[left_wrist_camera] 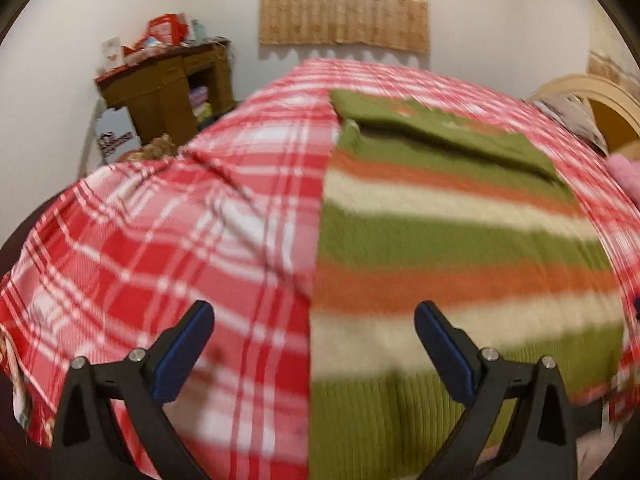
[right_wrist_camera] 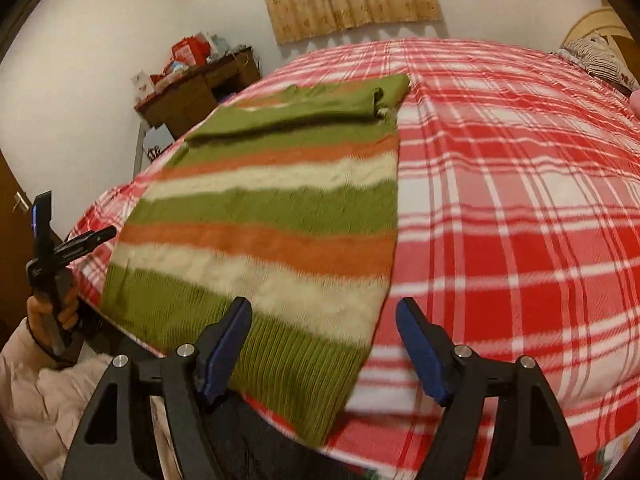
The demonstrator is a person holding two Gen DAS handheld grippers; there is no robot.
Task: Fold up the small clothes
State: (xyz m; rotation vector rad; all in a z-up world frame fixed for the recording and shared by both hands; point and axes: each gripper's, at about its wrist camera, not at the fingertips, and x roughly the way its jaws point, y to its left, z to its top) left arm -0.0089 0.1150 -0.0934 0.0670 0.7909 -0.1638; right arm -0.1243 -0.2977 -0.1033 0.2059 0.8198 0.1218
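Striped sweater [left_wrist_camera: 460, 240] lies flat on the plaid bed [left_wrist_camera: 160, 240], top folded over. Left gripper [left_wrist_camera: 314, 350] and right gripper [right_wrist_camera: 324, 344] gape wide, empty. Only the right view shows the left hand [right_wrist_camera: 52, 308]

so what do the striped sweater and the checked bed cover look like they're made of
The striped sweater looks like a soft knit, likely wool or acrylic: its green hem shows vertical ribbing and the cream bands a fuzzy, cable-like texture. The red plaid bed cover seems a thin woven fabric, perhaps cotton or a fleece blend; it lies flat with fine creases and a matte surface. Motion blur leaves the fibres uncertain.
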